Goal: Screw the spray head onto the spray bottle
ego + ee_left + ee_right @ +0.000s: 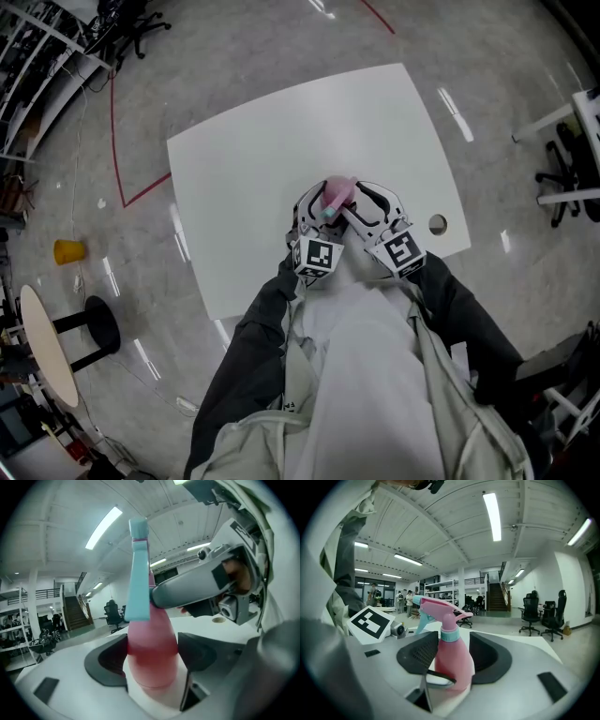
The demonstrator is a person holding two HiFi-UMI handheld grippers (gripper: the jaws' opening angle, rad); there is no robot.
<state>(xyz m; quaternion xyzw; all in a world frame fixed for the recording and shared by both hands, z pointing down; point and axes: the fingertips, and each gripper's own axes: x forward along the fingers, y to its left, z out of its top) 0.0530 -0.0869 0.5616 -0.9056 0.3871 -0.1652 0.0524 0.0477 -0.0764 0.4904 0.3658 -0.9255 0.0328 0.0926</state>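
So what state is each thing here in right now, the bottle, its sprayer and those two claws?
spray bottle: upright on the white table.
spray head: seated on the bottle's neck; tightness unclear.
left gripper: shut on the bottle's body.
right gripper: open, jaws either side of the bottle, not pressing.

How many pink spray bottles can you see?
1. The spray bottle stands on the white table, between the left gripper and the right gripper. No other shows.
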